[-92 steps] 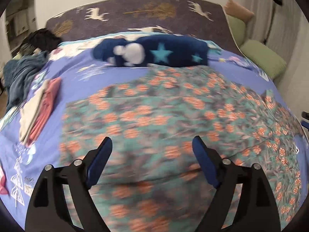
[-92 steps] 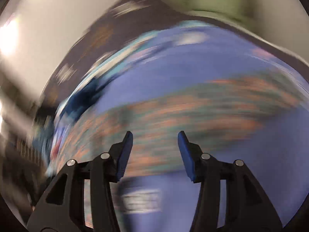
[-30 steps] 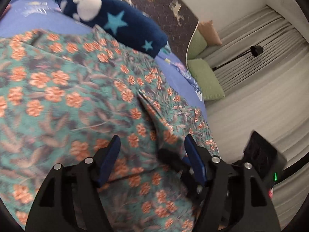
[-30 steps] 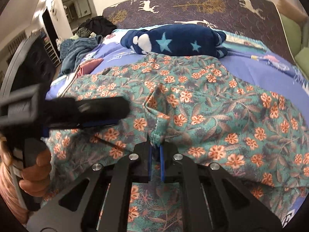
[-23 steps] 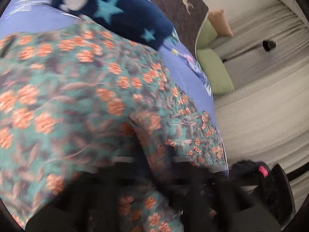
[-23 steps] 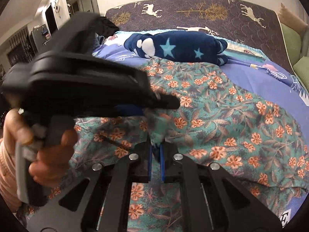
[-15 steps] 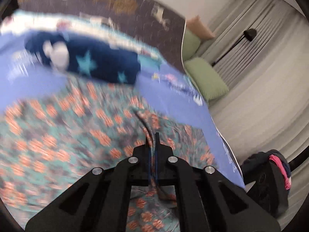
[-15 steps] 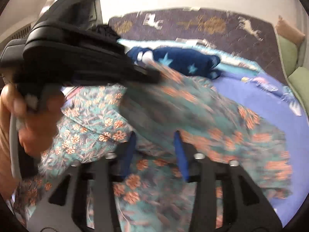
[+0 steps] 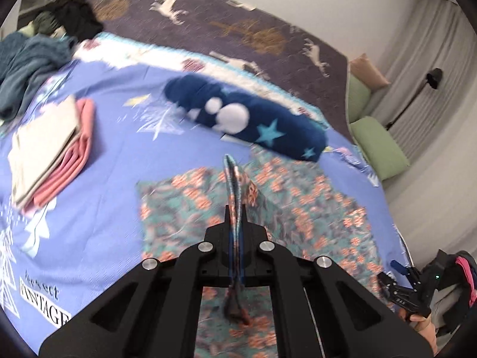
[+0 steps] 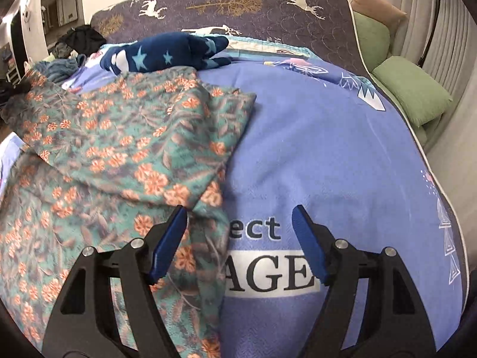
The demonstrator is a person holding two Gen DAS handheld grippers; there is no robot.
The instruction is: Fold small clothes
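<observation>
A teal cloth with orange flowers lies on the blue bedspread. My left gripper is shut on a raised edge of the floral cloth and holds it up above the bed. In the right wrist view the floral cloth lies folded over itself at the left, its edge beside my left finger. My right gripper is open and empty, low over the bedspread next to the cloth's edge. It also shows small in the left wrist view at the lower right.
A dark blue star-patterned fleece lies behind the cloth. A folded beige and pink stack sits at the left. A heap of dark clothes is at the far left. Green cushions lie beside the bed at the right.
My right gripper let go of the cloth, opened and dropped to its right edge. My left gripper shut on the raised fold and pulled it leftward, folding the cloth over.
</observation>
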